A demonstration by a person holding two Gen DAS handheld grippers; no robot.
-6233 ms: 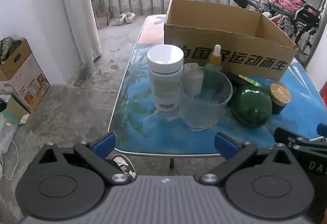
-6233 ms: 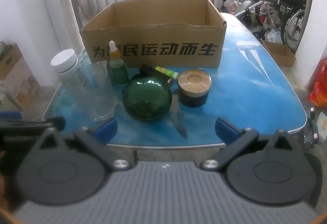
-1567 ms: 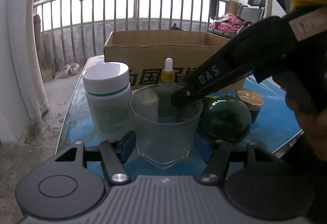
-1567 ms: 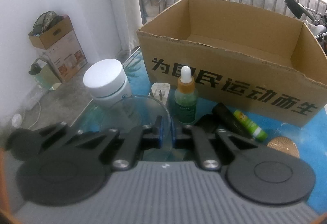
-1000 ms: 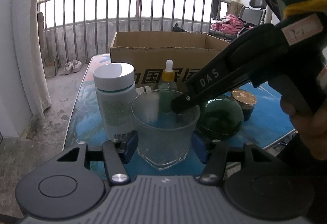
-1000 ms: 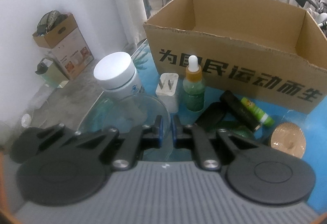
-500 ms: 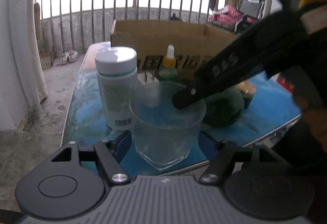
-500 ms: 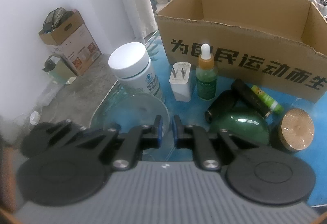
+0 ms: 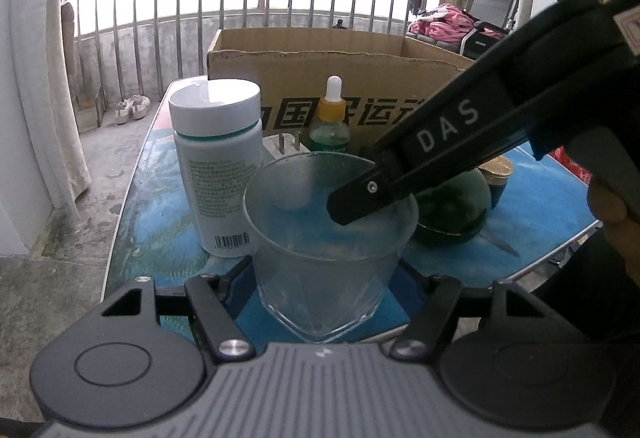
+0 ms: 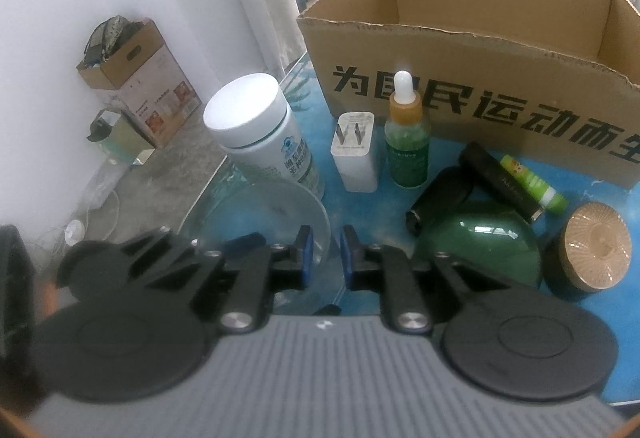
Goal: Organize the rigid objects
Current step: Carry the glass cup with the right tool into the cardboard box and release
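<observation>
A clear glass tumbler hangs just above the near edge of the blue table. My right gripper is shut on its right rim, one pad inside and one outside. In the left wrist view its black fingers reach into the tumbler from the right. My left gripper stands open, its blue pads flanking the tumbler's base with small gaps. Behind the tumbler stand a white pill bottle, a white plug adapter and a green dropper bottle.
An open cardboard box stands at the back of the table. To the right lie a green glass dome, a black tube, a green lip balm and a gold-lidded jar. A person's hand holds the right gripper.
My left gripper's pads have spread away from the tumbler's sides. My right gripper keeps its pinch on the rim, and its view has pulled back a little from the box.
</observation>
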